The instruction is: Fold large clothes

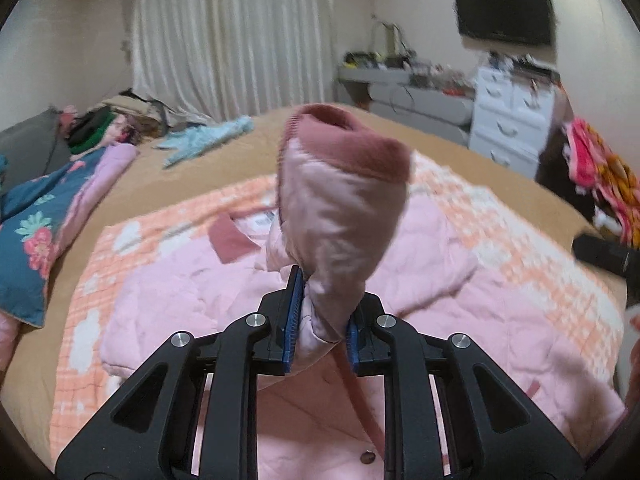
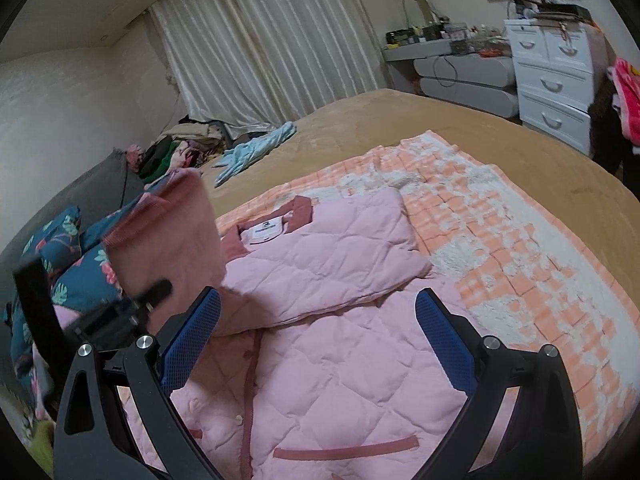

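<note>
A pink quilted jacket [image 2: 328,344] with dark pink trim lies front up on an orange and white checked blanket [image 2: 520,272] on the bed. Its right sleeve is folded across the chest [image 2: 332,256]. My left gripper [image 1: 322,320] is shut on the other sleeve [image 1: 340,216] and holds it raised above the jacket [image 1: 424,280], its dark pink cuff uppermost. The lifted sleeve [image 2: 168,240] and the left gripper's body also show at the left of the right wrist view. My right gripper [image 2: 318,332] is open and empty, hovering over the jacket's front.
The bed has a tan cover [image 2: 400,120]. A floral blue pillow [image 1: 36,220] and a pile of clothes [image 1: 108,120] lie at its left. A light blue garment [image 1: 204,140] lies at the far side. White drawers [image 2: 556,80] and a grey dresser [image 2: 460,68] stand beyond.
</note>
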`<state>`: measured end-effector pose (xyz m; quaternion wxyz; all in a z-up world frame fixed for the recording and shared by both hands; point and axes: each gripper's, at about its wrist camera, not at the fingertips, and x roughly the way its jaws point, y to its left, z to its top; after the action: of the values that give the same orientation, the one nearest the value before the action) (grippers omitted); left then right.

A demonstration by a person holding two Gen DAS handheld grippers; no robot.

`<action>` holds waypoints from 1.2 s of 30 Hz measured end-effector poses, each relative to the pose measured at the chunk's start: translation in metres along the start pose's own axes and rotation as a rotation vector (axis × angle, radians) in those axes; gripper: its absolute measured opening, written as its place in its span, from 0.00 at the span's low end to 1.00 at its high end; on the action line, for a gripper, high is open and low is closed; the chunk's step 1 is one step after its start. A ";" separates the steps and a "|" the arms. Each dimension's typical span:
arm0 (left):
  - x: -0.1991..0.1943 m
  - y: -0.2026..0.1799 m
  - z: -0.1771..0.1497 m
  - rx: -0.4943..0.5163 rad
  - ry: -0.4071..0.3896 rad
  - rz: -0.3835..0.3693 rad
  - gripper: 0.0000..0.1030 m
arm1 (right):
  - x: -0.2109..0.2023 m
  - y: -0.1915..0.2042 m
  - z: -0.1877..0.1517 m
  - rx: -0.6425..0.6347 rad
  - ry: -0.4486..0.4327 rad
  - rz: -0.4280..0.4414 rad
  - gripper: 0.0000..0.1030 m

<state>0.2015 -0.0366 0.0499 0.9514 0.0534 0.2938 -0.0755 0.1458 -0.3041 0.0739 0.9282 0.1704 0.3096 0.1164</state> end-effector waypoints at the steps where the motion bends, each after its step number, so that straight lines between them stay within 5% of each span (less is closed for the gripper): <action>1: 0.007 -0.004 -0.004 0.013 0.021 -0.010 0.12 | 0.000 -0.003 0.000 0.008 0.000 -0.004 0.94; 7: 0.031 -0.025 -0.025 0.107 0.109 -0.070 0.18 | 0.002 -0.021 0.001 0.053 0.005 -0.035 0.94; 14: 0.050 -0.046 -0.055 0.227 0.225 -0.124 0.48 | 0.008 -0.032 -0.002 0.084 0.028 -0.054 0.94; 21: 0.035 -0.022 -0.067 0.186 0.277 -0.234 0.85 | 0.032 -0.028 -0.009 0.077 0.090 -0.047 0.94; 26: 0.024 0.011 -0.064 0.124 0.265 -0.231 0.90 | 0.059 -0.013 -0.023 0.048 0.177 -0.032 0.94; 36: 0.034 0.130 -0.055 -0.140 0.219 -0.063 0.91 | 0.122 0.011 -0.062 0.064 0.354 0.023 0.94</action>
<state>0.2213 0.0952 -0.0068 0.9121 -0.0144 0.4021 -0.0782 0.2023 -0.2396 -0.0338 0.8521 0.1800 0.4696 0.1452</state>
